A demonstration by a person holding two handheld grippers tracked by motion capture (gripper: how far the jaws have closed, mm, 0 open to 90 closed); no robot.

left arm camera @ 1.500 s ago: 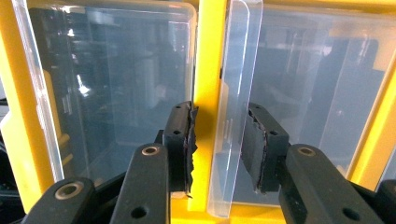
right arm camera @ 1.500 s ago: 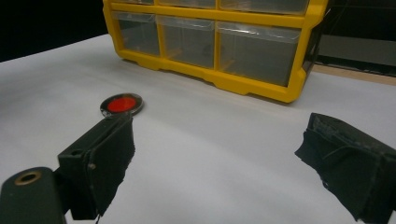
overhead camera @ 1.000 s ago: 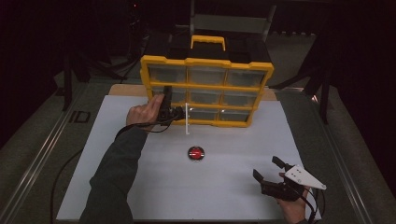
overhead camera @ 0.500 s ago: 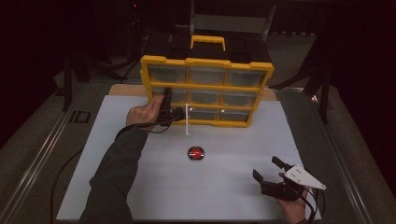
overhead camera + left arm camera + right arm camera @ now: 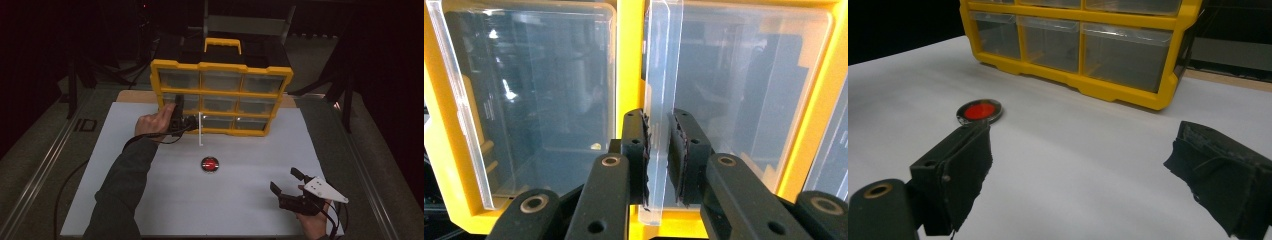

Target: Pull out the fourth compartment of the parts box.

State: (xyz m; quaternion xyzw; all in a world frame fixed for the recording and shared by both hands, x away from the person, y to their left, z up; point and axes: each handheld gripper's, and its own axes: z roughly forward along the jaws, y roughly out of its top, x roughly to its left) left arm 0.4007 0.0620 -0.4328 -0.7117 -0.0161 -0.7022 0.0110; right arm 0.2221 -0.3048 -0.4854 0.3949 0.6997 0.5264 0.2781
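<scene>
drawers [image 5: 219,80] (clear, contents unreadable) fill organizer [image 5: 221,67]; left claw [image 5: 659,137] pinches drawer tab [image 5: 661,75].

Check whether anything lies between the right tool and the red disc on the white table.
Nothing visible does. The right tool, jaws open, sits apart from the red disc, with bare white table between them. The yellow drawer cabinet stands farther back.

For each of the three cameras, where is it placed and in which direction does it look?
High view: above the table, looking forward and down at the yellow organizer; forearms, both grippers.
Left gripper view: on the left gripper, facing a clear drawer handle its jaws clamp.
Right gripper view: on the open right gripper, facing the red disc.
High and right views share the disc.
</scene>
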